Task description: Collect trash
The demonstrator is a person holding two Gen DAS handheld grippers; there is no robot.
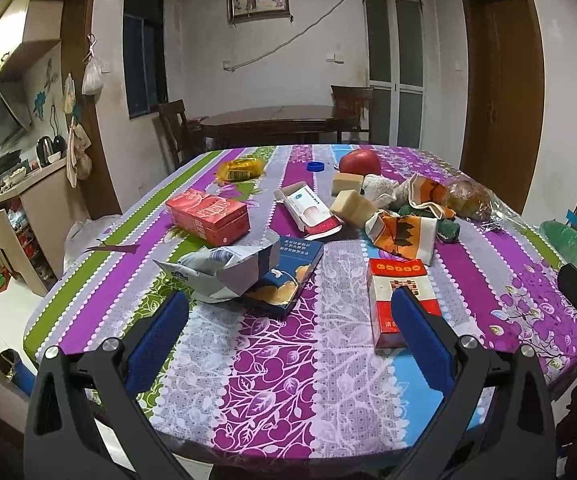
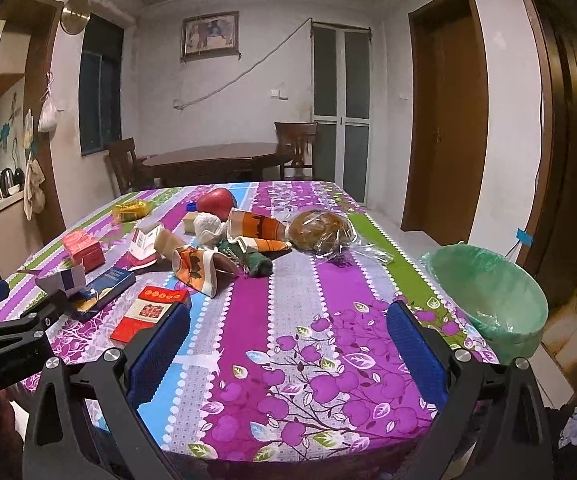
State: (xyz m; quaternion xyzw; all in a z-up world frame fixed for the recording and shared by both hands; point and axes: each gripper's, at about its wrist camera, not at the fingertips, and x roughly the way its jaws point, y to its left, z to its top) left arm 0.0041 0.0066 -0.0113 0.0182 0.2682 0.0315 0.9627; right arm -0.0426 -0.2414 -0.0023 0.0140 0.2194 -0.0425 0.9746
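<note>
Purple, green and blue floral cloth covers the counter [image 1: 288,380], which fills most of both views in a dim dining room with a dark wooden table and chairs behind and brown doors to the right. A green-lined trash bin [image 2: 488,304] stands just off the counter's right edge, and is empty as far as can be seen.

Trash lies scattered across the middle: a red carton [image 1: 208,214], a crumpled white-and-blue carton [image 1: 224,270] resting on a dark blue box [image 1: 288,276], torn orange wrappers [image 1: 404,236], and nearest, a red-and-white cigarette pack [image 1: 400,300]. A red apple [image 1: 359,162] and bagged bread [image 2: 318,230] sit farther back; these are probably not trash.

The left tool [image 1: 288,340] hovers over the near edge, fingers spread wide, holding nothing, its right finger overlapping the pack. The right tool [image 2: 288,348] is likewise spread and empty.

The likely first step is picking the cigarette pack: straddle its narrow sides, close firmly, then carry it right to the bin.
</note>
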